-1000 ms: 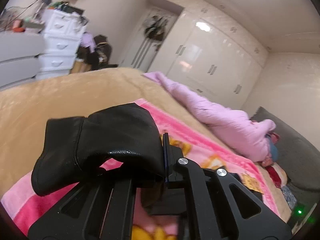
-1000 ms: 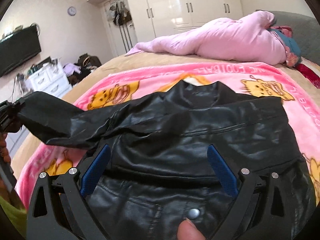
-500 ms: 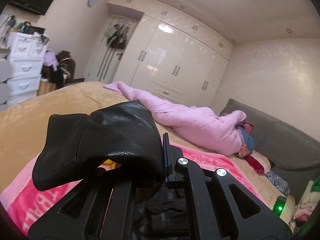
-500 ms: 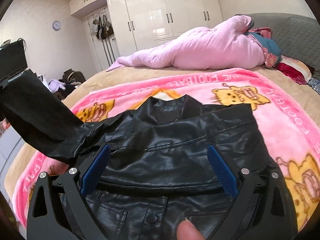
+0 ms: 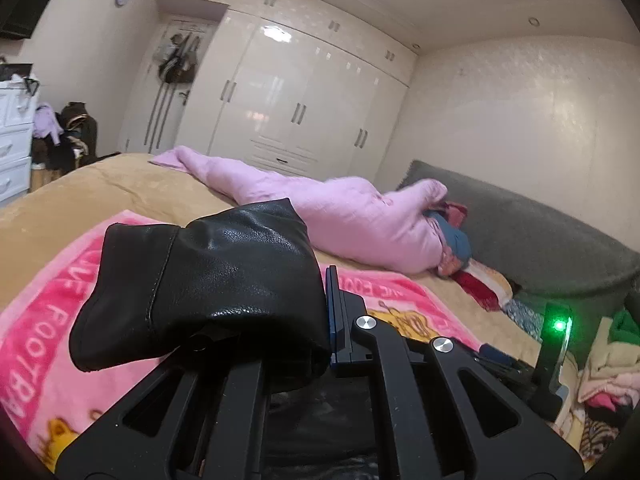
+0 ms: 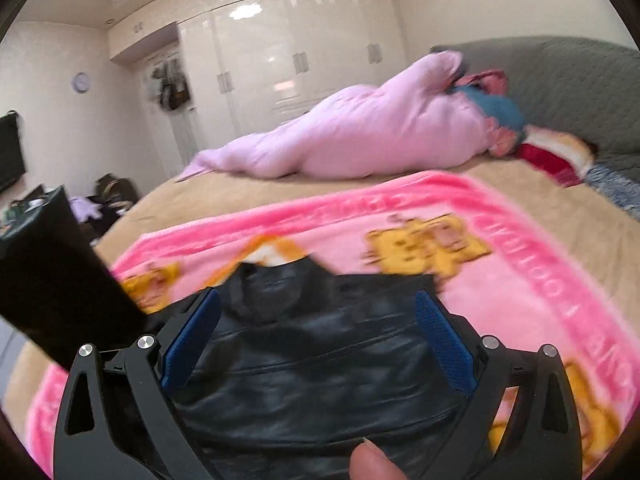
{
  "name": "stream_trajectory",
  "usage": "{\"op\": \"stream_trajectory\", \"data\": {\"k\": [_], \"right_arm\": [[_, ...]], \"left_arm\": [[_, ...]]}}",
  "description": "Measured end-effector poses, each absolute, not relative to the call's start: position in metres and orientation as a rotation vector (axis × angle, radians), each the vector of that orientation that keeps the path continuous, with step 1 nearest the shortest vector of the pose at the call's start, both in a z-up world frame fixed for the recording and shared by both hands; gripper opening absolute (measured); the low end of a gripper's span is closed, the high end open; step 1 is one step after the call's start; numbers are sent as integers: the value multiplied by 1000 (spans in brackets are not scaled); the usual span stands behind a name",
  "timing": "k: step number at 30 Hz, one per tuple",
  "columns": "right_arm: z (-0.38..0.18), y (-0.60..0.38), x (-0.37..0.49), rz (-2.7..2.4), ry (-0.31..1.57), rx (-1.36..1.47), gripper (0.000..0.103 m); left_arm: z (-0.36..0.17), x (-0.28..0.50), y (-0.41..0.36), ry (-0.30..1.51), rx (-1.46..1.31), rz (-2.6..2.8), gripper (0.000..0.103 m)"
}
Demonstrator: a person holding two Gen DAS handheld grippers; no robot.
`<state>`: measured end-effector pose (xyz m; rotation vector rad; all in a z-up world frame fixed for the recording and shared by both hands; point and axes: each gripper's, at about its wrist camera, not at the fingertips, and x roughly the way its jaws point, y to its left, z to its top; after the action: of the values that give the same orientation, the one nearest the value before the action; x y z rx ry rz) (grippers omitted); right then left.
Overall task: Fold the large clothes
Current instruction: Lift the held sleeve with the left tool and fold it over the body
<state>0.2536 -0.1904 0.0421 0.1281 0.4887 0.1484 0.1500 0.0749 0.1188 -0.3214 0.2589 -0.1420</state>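
Observation:
A black leather jacket (image 6: 320, 380) lies spread on a pink cartoon blanket (image 6: 460, 248) on the bed. My left gripper (image 5: 322, 304) is shut on one sleeve of the jacket. The sleeve's cuff (image 5: 200, 280) drapes over the left finger and hides it. In the right wrist view the raised sleeve (image 6: 60, 280) stretches up at the left edge. My right gripper (image 6: 318, 336) hangs open just above the jacket's upper body, its blue pads (image 6: 444, 344) wide apart with nothing pressed between them. A fingertip (image 6: 370, 460) shows at the bottom edge.
A rolled pink duvet (image 5: 340, 208) lies across the far side of the tan bed (image 5: 120, 184), against a grey headboard (image 5: 540, 236). White wardrobes (image 5: 300, 100) line the back wall. Piled clothes (image 5: 608, 372) lie at the right, drawers (image 5: 14, 152) at the left.
The left gripper has carried the sleeve up and across the bed towards the headboard side. The right gripper has risen over the jacket, which now sits lower in its view.

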Motion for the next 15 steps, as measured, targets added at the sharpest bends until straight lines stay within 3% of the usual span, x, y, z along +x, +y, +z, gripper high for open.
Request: {"op": "stream_trajectory", "data": {"k": [15], "right_arm": [[3,-290,258,54,613,474,96]], "left_arm": [[68,196,-23,446,-135,-254,0]]}}
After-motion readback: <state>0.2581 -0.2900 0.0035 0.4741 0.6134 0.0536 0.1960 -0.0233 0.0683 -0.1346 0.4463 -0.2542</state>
